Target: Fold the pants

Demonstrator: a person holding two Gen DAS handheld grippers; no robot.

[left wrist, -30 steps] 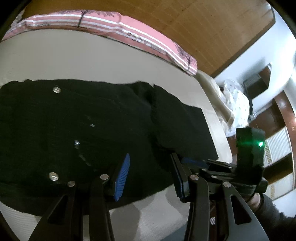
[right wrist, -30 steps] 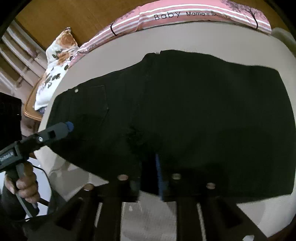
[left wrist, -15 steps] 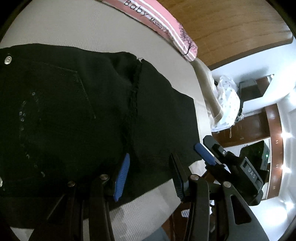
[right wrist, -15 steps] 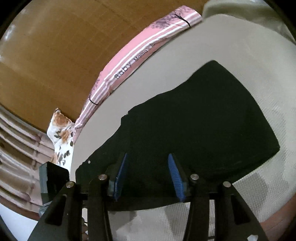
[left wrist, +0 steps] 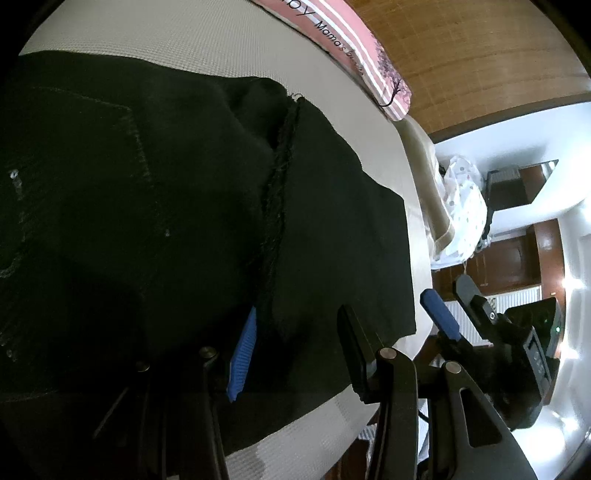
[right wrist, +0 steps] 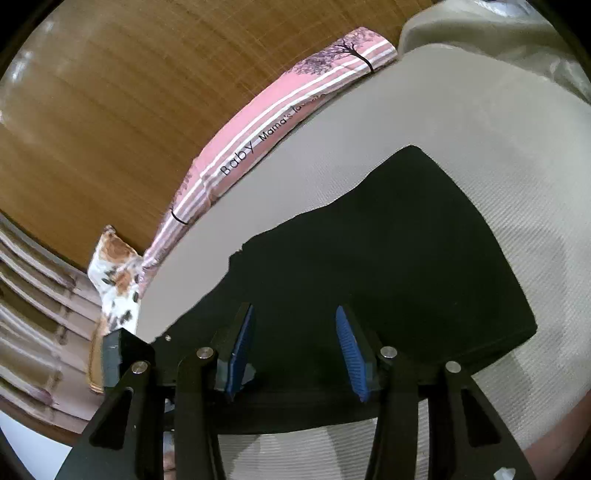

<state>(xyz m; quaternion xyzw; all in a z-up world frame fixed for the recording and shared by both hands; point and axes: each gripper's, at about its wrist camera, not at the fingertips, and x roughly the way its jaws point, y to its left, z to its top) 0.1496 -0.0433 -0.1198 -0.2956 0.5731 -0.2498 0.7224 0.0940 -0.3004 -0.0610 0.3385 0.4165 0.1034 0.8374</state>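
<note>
Black pants [left wrist: 147, 206] lie flat on a beige bed [left wrist: 207, 33], folded into a wide rectangle with a frayed seam down the middle. They also show in the right wrist view [right wrist: 388, 266]. My left gripper [left wrist: 295, 350] is open, low over the pants' near edge beside the seam. My right gripper [right wrist: 295, 350] is open and empty, just above the near edge of the folded leg end. The right gripper shows at the lower right of the left wrist view [left wrist: 480, 325].
A pink striped pillow [right wrist: 266, 133] lies along the wooden headboard [right wrist: 110, 92]. A floral cushion [right wrist: 118, 280] sits at the left. A beige blanket [left wrist: 432, 192] and a white spotted bag [left wrist: 465, 199] lie past the bed's right side.
My right gripper has opened and let go of the pants, then swung to face the leg end. My left gripper has moved closer along the near edge towards the seam.
</note>
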